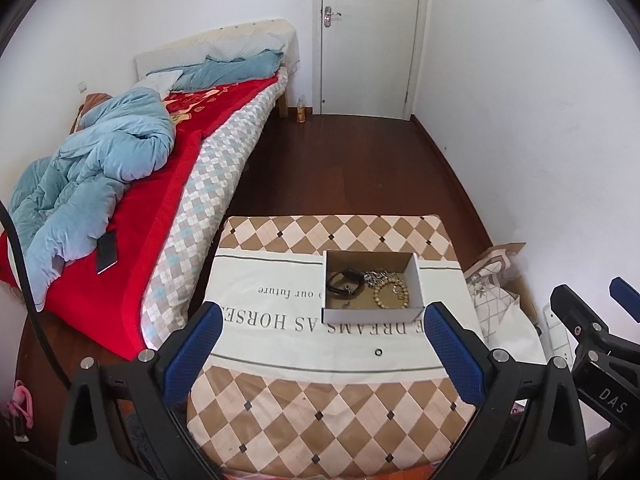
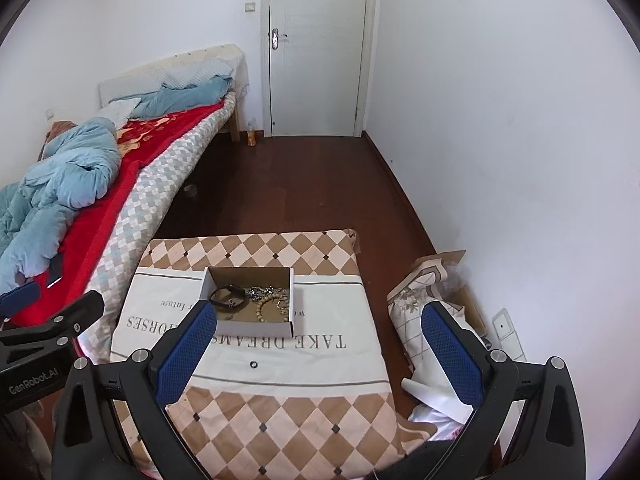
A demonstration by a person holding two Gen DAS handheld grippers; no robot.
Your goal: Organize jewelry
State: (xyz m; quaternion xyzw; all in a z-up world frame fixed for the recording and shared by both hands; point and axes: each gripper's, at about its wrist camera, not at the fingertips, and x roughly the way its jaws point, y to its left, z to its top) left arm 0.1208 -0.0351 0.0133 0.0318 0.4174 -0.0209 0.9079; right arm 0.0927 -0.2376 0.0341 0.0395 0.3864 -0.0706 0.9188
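A small open cardboard box [image 1: 416, 280] sits on a table covered with a checked and lettered cloth [image 1: 280, 380]. Inside it lie a black strap bracelet [image 1: 345, 281], a silver chain [image 1: 375, 276] and a wooden bead bracelet [image 1: 390, 294]. A small dark ring [image 1: 377, 351] lies on the cloth in front of the box. My left gripper [image 1: 324, 316] is open and empty, above the table's near side. My right gripper [image 2: 320, 316] is open and empty too, just right of the left one. The box [image 2: 291, 312] and the ring [image 2: 253, 364] also show in the right wrist view.
A bed [image 1: 192, 184] with a red blanket and blue quilt runs along the left, with a phone [image 1: 107, 252] on it. A closed white door [image 1: 368, 40] is at the back. Dark wooden floor [image 1: 352, 168] lies beyond the table. Cardboard and cloth clutter [image 2: 432, 284] sits at the right wall.
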